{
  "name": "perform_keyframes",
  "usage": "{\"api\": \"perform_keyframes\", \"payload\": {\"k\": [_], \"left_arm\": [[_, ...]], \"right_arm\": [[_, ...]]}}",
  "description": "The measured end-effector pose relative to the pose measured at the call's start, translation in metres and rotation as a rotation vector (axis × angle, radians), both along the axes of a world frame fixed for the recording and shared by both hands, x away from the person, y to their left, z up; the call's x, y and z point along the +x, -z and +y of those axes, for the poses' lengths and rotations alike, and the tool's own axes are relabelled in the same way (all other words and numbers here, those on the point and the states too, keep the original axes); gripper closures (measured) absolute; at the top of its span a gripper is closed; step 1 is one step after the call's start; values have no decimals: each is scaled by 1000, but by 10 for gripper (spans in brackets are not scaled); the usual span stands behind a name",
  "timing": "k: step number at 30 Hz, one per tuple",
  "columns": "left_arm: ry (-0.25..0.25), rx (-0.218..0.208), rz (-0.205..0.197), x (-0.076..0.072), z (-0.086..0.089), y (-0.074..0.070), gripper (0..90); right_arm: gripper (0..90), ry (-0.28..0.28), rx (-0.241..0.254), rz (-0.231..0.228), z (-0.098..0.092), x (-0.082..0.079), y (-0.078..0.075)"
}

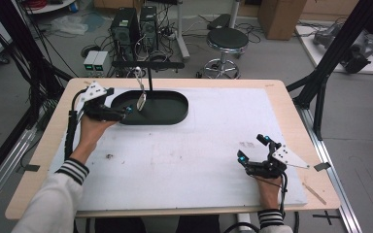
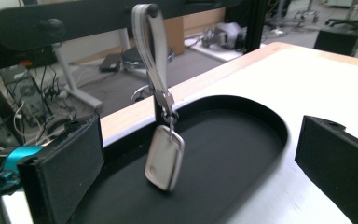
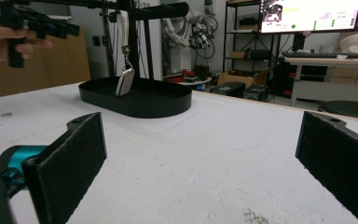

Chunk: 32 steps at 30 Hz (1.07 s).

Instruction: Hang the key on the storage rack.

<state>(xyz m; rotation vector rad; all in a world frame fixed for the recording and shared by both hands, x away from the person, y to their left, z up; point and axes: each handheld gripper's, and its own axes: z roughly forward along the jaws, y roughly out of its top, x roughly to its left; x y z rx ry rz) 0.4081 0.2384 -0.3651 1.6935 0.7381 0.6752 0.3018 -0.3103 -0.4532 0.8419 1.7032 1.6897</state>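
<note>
Left tool [image 2: 196,158] wide open, empty; key fob [image 2: 164,158] hanging just ahead, between jaws.

Both hand-held grippers [image 1: 118,112] [image 1: 252,149] gaping

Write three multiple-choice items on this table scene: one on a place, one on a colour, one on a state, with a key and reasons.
1. Where is the key fob?
A. Flat on the white mat
B. Hanging by its strap from the stand's bar, above the tray
C. Between the right tool's pads

2. What colour is the oval tray?
A. Black
B. White
C. Red

3. How do the jaws of the left tool stand?
A. Shut on the fob
B. Shut on the tray rim
C. Open, gripping nothing

Key: B, the strap loops over the bar and the fob dangles over the tray; A, the tray is black against the white mat; C, the left gripper view shows both pads wide apart, with the fob beyond them.
</note>
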Motion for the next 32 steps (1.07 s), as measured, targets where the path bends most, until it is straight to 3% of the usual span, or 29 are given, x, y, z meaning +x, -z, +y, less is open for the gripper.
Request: {"api": "perform_keyframes", "payload": {"k": [2,3,6,9,12,15,18,24,26,32], "left_arm": [[17,-11,-43,-21,9,1,17],[33,-38,-57,-31,13,2,17],[73,-70,-60,-60,25,8,17],[71,-80,-99,-90,35,18,17],[56,-110,-85,-114,45,36,17],[36,-151,-123,-133,54,55,17],[21,-193,-133,-143,62,69,17],[2,-208,-153,-150,70,88,17],[0,-231,-175,-152,72,90,17],[-4,-237,-176,-152,72,90,17]], "right_arm": [[7,1,3,5,0,0,0],[7,-1,3,7,0,0,0],[7,-1,1,1,0,0,0],[7,1,2,-1,0,0,0],[6,2,0,3,0,0,0],[7,2,0,4,0,-1,0],[7,3,-2,4,0,-1,0],[7,3,0,4,0,-1,0],[6,2,3,9,0,-1,0],[7,4,0,8,0,-1,0]]}}
